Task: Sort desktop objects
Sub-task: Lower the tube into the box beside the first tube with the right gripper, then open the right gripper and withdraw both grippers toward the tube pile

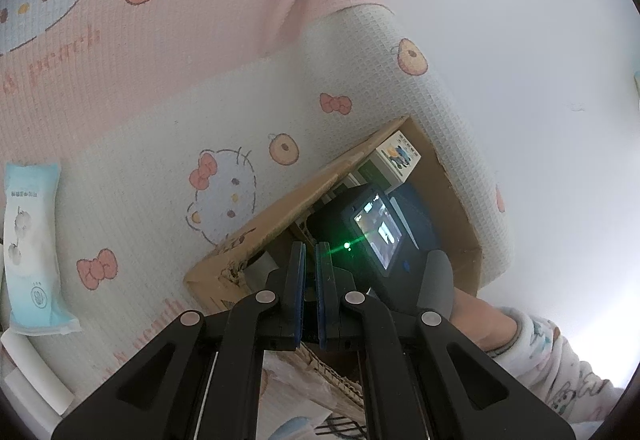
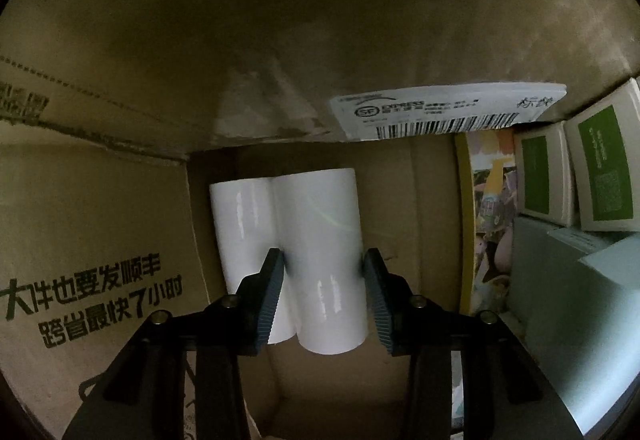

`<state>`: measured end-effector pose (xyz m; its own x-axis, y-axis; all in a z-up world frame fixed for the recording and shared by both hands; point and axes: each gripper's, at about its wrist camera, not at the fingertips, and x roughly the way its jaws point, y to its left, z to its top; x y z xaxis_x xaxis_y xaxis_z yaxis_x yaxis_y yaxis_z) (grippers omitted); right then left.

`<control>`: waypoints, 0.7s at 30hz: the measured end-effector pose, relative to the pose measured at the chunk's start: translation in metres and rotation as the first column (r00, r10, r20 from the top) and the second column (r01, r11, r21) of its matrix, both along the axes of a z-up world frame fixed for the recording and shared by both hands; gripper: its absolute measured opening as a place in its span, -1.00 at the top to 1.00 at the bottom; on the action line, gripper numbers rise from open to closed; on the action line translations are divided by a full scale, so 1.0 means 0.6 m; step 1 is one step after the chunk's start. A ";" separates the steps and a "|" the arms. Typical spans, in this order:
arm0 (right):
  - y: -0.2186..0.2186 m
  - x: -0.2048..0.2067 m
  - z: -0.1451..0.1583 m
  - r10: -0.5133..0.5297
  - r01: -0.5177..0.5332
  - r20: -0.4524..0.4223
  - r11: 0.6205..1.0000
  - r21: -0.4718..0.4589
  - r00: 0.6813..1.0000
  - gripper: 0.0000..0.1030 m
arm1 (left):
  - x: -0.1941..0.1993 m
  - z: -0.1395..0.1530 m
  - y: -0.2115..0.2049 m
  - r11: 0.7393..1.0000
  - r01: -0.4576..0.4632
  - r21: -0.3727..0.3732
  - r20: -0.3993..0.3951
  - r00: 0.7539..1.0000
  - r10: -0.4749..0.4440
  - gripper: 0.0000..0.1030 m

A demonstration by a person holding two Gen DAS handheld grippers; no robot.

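My right gripper point(image 2: 323, 260) reaches down into a brown cardboard box point(image 2: 100, 240), its pads on both sides of a glossy white roll point(image 2: 320, 224). A second white roll point(image 2: 244, 224) lies against it on the left, and the left pad sits in the groove between the two. In the left wrist view the same box point(image 1: 260, 224) stands on a cartoon-cat blanket point(image 1: 160, 120). The right gripper's body, its small screen point(image 1: 376, 236) lit, is inside the box, held by a hand point(image 1: 476, 316). My left gripper point(image 1: 310, 248) hovers over the box's near rim, shut and holding nothing.
The box's right side holds two small white boxes with green labels point(image 2: 600, 176), a colourful booklet point(image 2: 492, 220) and a grey box point(image 2: 568, 300). A shipping label point(image 2: 440, 112) is stuck to its wall. A pale-blue tissue pack point(image 1: 32, 248) and a white roll point(image 1: 32, 372) lie on the blanket at left.
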<state>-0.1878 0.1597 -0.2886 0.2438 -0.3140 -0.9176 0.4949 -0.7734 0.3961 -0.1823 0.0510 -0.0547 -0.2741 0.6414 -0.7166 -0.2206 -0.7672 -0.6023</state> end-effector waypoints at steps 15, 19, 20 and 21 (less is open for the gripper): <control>0.053 -0.010 0.058 -0.167 0.161 -0.068 0.983 -0.082 0.984 0.25 | 0.018 0.013 0.001 1.000 0.019 -0.025 -0.075 0.997 -0.020 0.87; 0.061 0.015 0.132 -0.184 0.159 -0.191 0.977 -0.140 0.964 0.24 | 0.030 0.023 -0.001 1.000 0.020 -0.018 -0.114 0.993 -0.022 0.71; 0.062 0.021 0.148 -0.190 0.159 -0.223 0.976 -0.151 0.956 0.24 | 0.035 0.024 -0.004 1.000 0.023 0.003 -0.116 0.993 -0.022 0.65; 0.063 0.028 0.164 -0.197 0.160 -0.255 0.974 -0.159 0.947 0.24 | 0.039 0.025 -0.005 0.999 0.026 0.021 -0.120 0.993 -0.023 0.62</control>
<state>-0.1711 0.1977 -0.1900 -0.0762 -0.4544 -0.8875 0.4556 -0.8076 0.3744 -0.1590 0.0477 -0.0396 -0.3411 0.6648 -0.6646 -0.3106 -0.7470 -0.5878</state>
